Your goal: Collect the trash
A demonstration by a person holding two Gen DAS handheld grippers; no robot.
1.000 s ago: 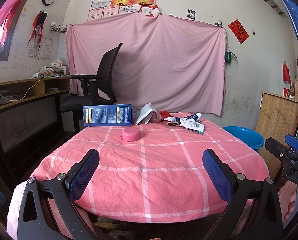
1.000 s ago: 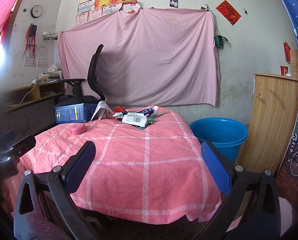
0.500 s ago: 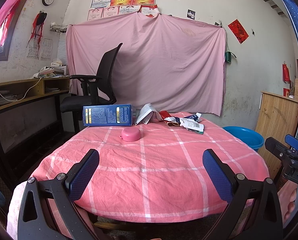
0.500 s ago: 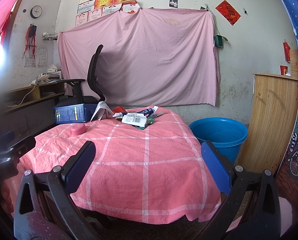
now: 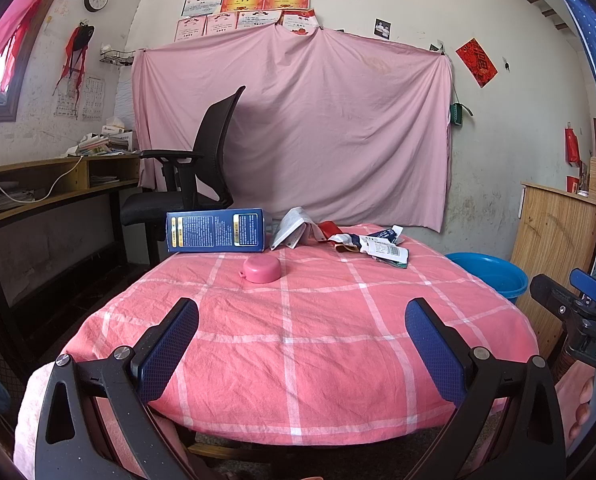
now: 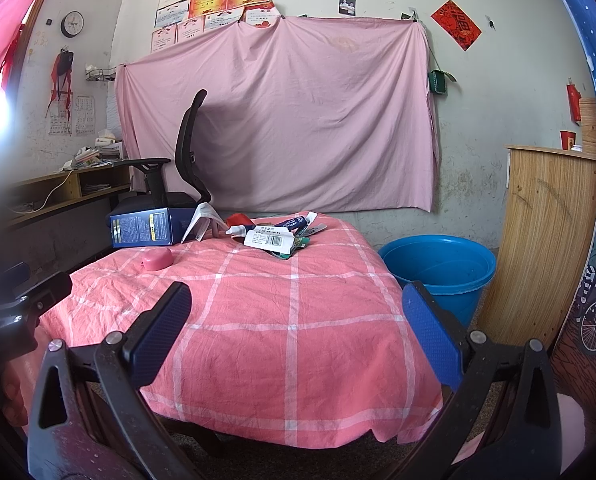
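A heap of wrappers lies at the far side of the pink checked table. Left of it sit a folded white paper, a long blue box and a small pink lid. A blue bucket stands on the floor to the table's right. My left gripper and my right gripper hover open at the near edge, both with nothing between their fingers.
A black office chair stands behind the table on the left, next to a wooden desk. A wooden cabinet is at the right, beyond the bucket. A pink sheet covers the back wall.
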